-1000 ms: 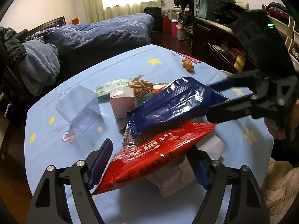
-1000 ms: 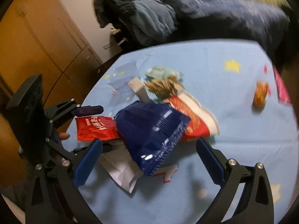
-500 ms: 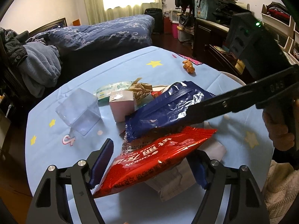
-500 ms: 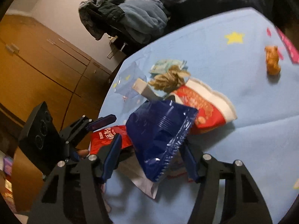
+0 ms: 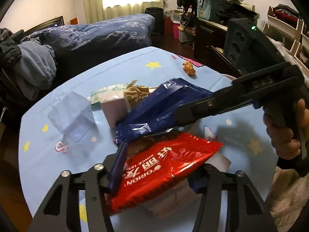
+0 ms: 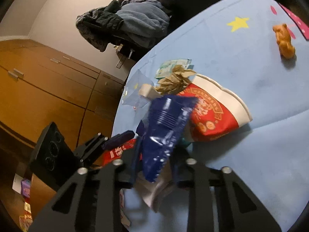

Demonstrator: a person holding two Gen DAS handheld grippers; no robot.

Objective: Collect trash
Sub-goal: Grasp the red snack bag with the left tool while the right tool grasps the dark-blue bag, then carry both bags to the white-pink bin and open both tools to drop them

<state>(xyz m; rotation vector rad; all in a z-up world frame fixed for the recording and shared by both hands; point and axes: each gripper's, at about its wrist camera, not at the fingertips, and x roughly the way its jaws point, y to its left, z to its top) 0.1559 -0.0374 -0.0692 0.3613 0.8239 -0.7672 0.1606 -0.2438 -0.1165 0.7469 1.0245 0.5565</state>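
Left wrist view, centre: our right gripper (image 5: 185, 114) jaws just closed, pinching blue wrapper (image 5: 164, 104); left gripper (image 5: 160, 166) closing around red wrapper (image 5: 166, 168), lower centre; both light, crinkly, slippery; we grip flat middles.

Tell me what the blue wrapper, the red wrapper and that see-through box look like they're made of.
Blue wrapper: thin glossy plastic film, likely foil-lined; it crinkles and throws sharp highlights, with a sawtooth sealed end.
Red wrapper: the same kind of shiny printed film, creased and reflective.
See-through box: clear, stiff plastic sheet; the tablecloth shows through and its folded edges stay crisp.
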